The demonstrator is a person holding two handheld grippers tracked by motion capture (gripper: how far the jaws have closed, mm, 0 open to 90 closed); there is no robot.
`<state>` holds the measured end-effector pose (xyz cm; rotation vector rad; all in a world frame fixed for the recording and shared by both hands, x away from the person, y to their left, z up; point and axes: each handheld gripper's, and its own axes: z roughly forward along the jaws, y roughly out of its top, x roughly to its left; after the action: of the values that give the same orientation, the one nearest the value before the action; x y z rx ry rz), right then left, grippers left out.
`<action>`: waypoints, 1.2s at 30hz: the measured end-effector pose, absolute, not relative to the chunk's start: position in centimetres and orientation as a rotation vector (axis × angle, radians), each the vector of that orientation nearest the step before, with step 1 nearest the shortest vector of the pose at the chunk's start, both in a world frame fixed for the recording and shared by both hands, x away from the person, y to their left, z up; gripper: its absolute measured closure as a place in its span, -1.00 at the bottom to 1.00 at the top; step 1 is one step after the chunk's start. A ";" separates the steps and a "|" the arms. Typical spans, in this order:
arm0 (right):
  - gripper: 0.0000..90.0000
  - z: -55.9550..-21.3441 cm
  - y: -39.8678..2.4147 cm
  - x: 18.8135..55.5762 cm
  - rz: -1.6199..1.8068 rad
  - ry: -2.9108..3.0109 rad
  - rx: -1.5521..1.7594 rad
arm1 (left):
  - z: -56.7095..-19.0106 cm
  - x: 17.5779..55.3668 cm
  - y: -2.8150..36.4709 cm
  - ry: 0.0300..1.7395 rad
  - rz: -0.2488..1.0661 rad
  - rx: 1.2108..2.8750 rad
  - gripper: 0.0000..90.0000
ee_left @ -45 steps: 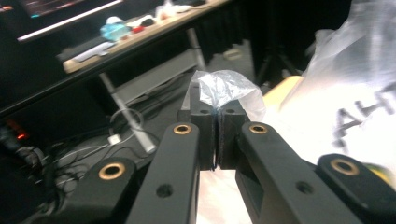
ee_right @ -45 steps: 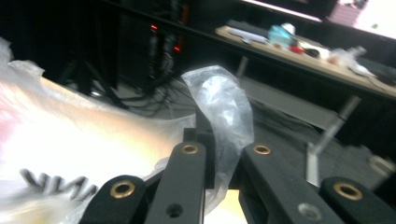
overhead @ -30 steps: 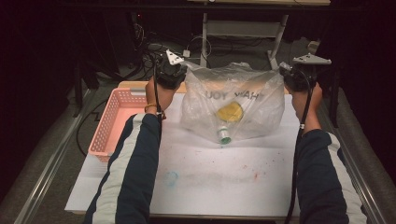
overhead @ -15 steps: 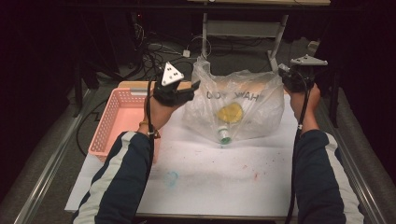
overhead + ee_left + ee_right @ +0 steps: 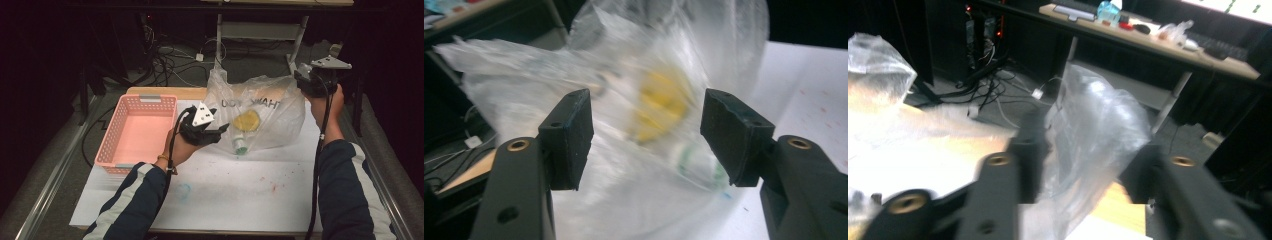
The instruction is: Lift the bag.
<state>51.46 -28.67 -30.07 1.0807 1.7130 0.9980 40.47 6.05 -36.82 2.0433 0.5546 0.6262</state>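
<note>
Bag (image 5: 265, 112), clear plastic with a yellow item (image 5: 246, 120) and a green-capped bottle (image 5: 240, 145) inside, sits at the back middle of the white counter (image 5: 240, 195), just right of the pink basket (image 5: 137, 130). Left gripper (image 5: 220, 131) at the bag's left side, fingers (image 5: 569, 135) spread wide and empty, bag just ahead of them in the left gripper view. Right gripper (image 5: 305, 82) at the bag's top right corner, fingers (image 5: 1030, 160) have just been opening, a fold of plastic stands between them, pads not pressing it.
</note>
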 end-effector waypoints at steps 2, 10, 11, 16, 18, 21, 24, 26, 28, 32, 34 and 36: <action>0.12 -29.7 -28.4 51.2 1.000 1.699 1.058 | -37.5 40.3 5.7 0.541 0.610 2.065 -0.19; -0.06 -28.0 -27.4 49.1 1.106 1.702 0.999 | -39.4 40.0 5.5 0.551 0.596 2.077 -0.20; -0.06 -27.9 -27.3 48.7 1.119 1.699 0.989 | -39.7 39.9 5.5 0.549 0.582 2.089 -0.20; -0.07 -27.5 -26.2 46.5 1.187 1.705 0.916 | -40.7 39.5 5.2 0.551 0.589 2.097 -0.21; -0.09 -27.3 -25.9 45.7 1.203 1.705 0.889 | -40.8 39.5 5.1 0.552 0.593 2.097 -0.23; -0.12 -26.6 -25.6 44.8 1.218 1.695 0.845 | -41.1 39.6 4.6 0.547 0.623 2.120 -0.19; -0.14 -25.9 -25.6 44.1 1.222 1.681 0.817 | -41.5 39.9 4.2 0.553 0.649 2.133 -0.13; -0.17 -25.6 -25.7 44.0 1.216 1.694 0.812 | -41.9 40.3 4.0 0.563 0.662 2.144 -0.02; -0.20 -25.5 -25.9 44.0 1.187 1.704 0.806 | -42.4 40.8 3.9 0.587 0.658 2.152 -0.01; -0.23 -25.7 -26.6 43.2 1.223 1.694 0.829 | -43.0 41.4 3.9 0.624 0.648 2.153 0.04; -0.24 -26.2 -26.6 42.3 1.241 1.698 0.811 | -43.0 41.4 4.1 0.628 0.656 2.136 0.04; -0.24 -27.0 -26.6 41.5 1.245 1.708 0.792 | -42.8 41.4 4.2 0.630 0.664 2.125 0.04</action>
<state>41.46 -26.55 -27.04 0.7919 1.7077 1.2448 41.41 4.23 -42.79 2.1253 0.6304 0.6635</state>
